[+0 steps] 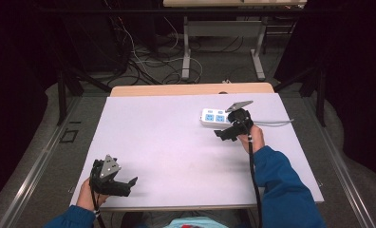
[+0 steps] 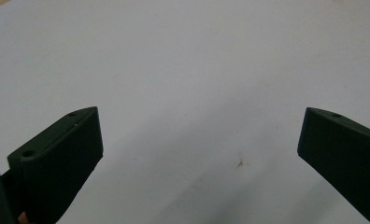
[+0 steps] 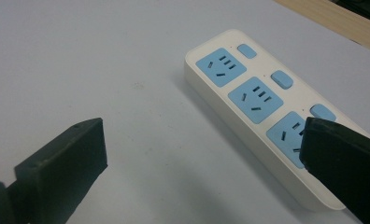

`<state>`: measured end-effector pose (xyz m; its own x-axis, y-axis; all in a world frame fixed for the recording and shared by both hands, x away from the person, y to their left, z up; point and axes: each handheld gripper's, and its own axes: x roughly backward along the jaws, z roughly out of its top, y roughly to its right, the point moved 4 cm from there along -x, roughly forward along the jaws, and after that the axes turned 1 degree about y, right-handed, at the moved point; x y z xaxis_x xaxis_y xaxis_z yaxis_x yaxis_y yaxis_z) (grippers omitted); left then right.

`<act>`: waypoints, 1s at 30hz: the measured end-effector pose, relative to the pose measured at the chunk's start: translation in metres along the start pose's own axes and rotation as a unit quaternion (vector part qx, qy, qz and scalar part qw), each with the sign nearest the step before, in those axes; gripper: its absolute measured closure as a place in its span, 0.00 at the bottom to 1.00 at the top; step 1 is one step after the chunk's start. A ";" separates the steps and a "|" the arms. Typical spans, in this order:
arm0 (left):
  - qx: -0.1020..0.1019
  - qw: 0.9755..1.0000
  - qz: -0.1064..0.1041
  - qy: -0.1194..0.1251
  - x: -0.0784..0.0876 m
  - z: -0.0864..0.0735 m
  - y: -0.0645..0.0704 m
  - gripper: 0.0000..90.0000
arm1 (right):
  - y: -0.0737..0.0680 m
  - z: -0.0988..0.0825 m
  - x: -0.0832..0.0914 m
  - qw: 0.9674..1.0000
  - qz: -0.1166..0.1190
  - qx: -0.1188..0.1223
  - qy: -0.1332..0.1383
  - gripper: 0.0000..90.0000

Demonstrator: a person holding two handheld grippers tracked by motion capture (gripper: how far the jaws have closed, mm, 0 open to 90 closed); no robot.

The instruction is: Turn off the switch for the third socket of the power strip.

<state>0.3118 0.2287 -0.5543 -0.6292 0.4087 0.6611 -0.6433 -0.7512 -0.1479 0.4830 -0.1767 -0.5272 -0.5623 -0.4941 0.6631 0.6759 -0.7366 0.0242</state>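
A white power strip [image 1: 213,117] with blue sockets lies flat on the worktop [image 1: 176,142], in the upper right part of the high view. A grey cord [image 1: 276,123] runs from it toward the right edge of the frame.

The right hand-held gripper [image 1: 226,134] sits just beside the strip, at its near side. In the right gripper view its jaws stand wide apart and hold nothing. One jaw is in front of the end of the power strip [image 3: 248,98], at the right of that frame, and the other is over bare worktop at the lower left.

The left hand-held gripper [image 1: 124,185] is in the lower left of the high view, well apart from the strip. Its jaws are wide open too, with nothing between them.

The strip looks like hard, smooth plastic. It is stiff and should not bend or squash. It is probably light, but the cord may tug on it. The smooth shell could slip. A good place to grab is across the two long sides, near the middle, away from the little blue switches [image 3: 282,79].
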 end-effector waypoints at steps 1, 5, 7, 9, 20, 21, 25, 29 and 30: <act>0.001 1.000 0.000 0.003 0.000 0.000 0.000 0.00 | 0.001 0.001 0.000 1.000 -0.003 0.005 0.001 0.01; -0.003 1.000 -0.002 0.002 0.000 0.001 0.001 0.00 | 0.001 0.003 -0.005 1.000 -0.004 0.001 -0.003 0.01; -0.001 1.000 -0.004 0.001 -0.001 0.001 0.002 0.00 | 0.001 0.004 -0.006 1.000 -0.006 0.003 -0.006 0.01; -0.006 1.000 -0.001 0.003 0.000 0.001 0.001 0.00 | 0.001 0.006 -0.007 1.000 -0.005 0.003 -0.007 0.00; -0.005 1.000 -0.001 0.000 -0.002 0.001 0.002 0.00 | 0.007 0.023 -0.023 1.000 -0.002 -0.006 0.000 0.00; -0.007 1.000 -0.001 -0.002 -0.001 0.001 0.001 0.00 | 0.007 0.025 -0.024 1.000 0.002 -0.009 0.003 0.00; -0.007 1.000 -0.001 -0.002 -0.001 0.001 0.001 0.00 | 0.008 0.030 -0.029 1.000 0.004 -0.008 0.001 0.00; -0.005 1.000 -0.002 -0.002 -0.001 0.001 0.001 0.00 | 0.011 0.033 -0.035 1.000 0.002 -0.011 0.003 0.00; -0.006 1.000 -0.002 -0.001 -0.002 0.001 0.001 0.00 | 0.011 0.034 -0.035 1.000 0.001 -0.014 0.000 0.00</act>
<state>0.3124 0.2266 -0.5547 -0.6248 0.4110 0.6638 -0.6518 -0.7426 -0.1538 0.5267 -0.1514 -0.5247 -0.5609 -0.4948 0.6638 0.6636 -0.7481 0.0030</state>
